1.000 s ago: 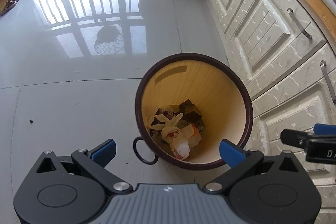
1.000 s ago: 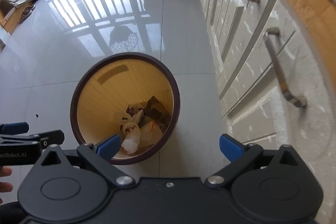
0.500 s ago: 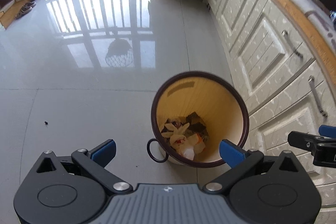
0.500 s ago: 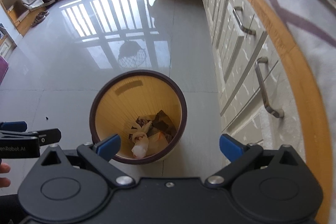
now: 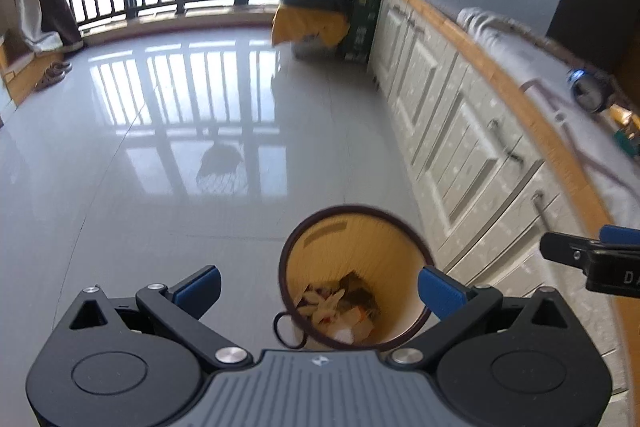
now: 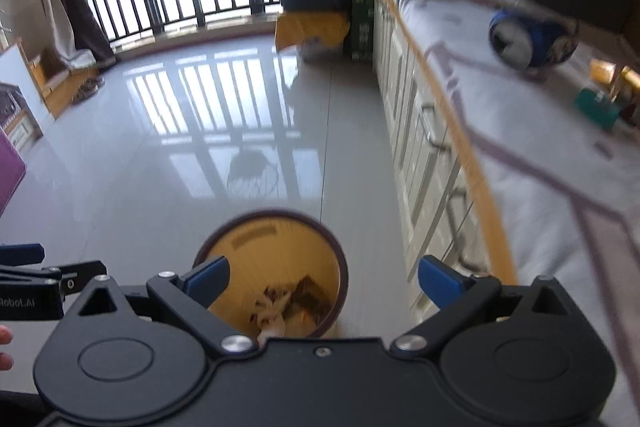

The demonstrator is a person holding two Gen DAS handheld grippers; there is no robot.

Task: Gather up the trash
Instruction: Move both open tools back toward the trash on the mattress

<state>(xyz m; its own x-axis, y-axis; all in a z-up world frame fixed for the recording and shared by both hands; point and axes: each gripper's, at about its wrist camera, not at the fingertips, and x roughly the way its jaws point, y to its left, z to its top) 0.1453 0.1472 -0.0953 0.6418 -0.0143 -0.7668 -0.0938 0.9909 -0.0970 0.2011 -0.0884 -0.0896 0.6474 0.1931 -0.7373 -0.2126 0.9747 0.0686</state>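
The left gripper (image 6: pixel 24 259), seen at the right camera's edge, carries white letters reading "Robot.AI"; the right gripper (image 5: pixel 592 251) shows only "DA", cut off.

Open floor (image 5: pixel 168 187) left; cabinets (image 5: pixel 452 131) right

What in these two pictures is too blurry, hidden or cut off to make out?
- Blue can on the countertop, right wrist view: motion blur hides its label.
- Small items at the right edge: blurred and cut off.
- Trash bin contents, left wrist view: near side hidden behind the left gripper.
- Right gripper: open, empty.
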